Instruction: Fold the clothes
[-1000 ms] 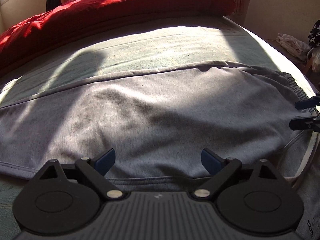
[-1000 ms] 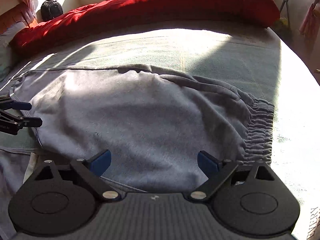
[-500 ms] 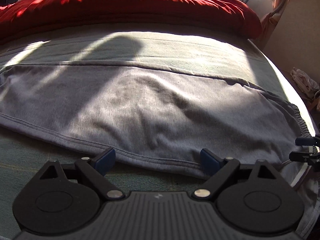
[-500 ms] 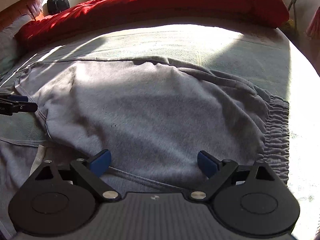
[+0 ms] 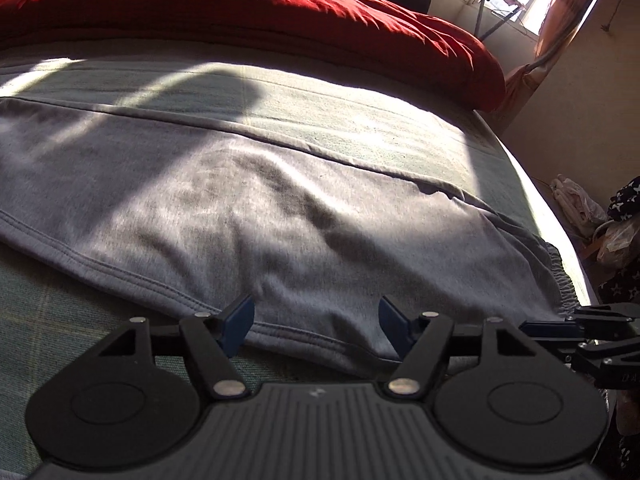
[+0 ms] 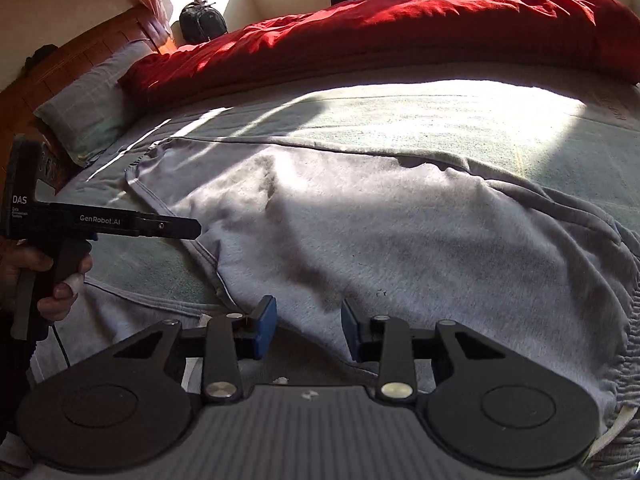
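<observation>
"GenRobot.AI" and "DAS" in white on the black left gripper (image 6: 176,227) body.

Harsh window sunlight, deep shadows, fisheye-warped edges.

A red duvet (image 5: 248,12) is heaped along the far side of the bed (image 6: 460,120), which is covered by a pale green sheet lit by sun patches. A grey pillow (image 6: 92,100) is propped against a wooden headboard (image 6: 76,56). A dark bag (image 6: 202,20) is seen in the corner, and bundled items (image 5: 576,204) are piled beside the bed.
</observation>
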`<state>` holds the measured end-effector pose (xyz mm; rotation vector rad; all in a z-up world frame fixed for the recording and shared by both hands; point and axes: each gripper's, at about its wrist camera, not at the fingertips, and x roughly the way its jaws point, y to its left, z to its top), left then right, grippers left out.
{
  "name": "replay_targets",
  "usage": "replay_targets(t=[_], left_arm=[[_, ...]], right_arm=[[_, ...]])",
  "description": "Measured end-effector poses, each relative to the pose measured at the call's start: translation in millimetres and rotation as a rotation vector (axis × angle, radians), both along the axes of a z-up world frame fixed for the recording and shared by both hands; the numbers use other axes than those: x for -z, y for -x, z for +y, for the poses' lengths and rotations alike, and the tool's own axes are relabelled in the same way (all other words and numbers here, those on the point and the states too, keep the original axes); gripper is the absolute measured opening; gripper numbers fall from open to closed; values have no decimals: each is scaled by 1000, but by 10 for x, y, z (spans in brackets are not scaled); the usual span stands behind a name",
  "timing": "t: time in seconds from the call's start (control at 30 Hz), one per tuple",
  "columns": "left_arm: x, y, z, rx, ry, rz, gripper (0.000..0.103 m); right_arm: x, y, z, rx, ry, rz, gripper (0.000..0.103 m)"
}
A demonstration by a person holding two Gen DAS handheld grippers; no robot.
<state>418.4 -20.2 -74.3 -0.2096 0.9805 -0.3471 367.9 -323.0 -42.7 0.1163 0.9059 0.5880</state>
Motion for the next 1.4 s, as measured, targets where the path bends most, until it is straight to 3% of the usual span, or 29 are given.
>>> replay_targets(t=[0.03, 0.2, 0.4, 0.53, 0.77, 0.97, 1.07, 1.13, 1.3, 1.4], left_arm=[[68, -41, 5, -11, -29, 21, 68], [-9, 93, 149, -20, -8, -37, 75], [-95, 195, 250, 14, -42, -93, 76], [-95, 208, 304, 30, -3, -98, 76], [-70, 255, 319, 63, 3, -108, 77], [-56, 262, 348, 60, 0, -108, 78], [-71, 252, 346, 64, -4, -110, 78], [-84, 219, 329, 68, -9, -122, 78], [-117, 131, 287, 79, -23, -152, 82], [-22, -1, 257, 69, -83, -154, 82]], right_arm=[[7, -20, 115, -33, 3, -2, 13], [40, 60, 740, -224, 122, -132, 12], [245, 352, 1426, -447, 444, -358, 12], [380, 418, 1604, -477, 594, -447, 12], [497, 387, 1639, -508, 712, -464, 12], [422, 352, 1616, -474, 635, -433, 2], [309, 279, 1528, -492, 450, -328, 0], [248, 232, 1467, -495, 362, -269, 9], [118, 69, 1311, -364, 349, -284, 9], [181, -14, 1299, -289, 371, -275, 9]])
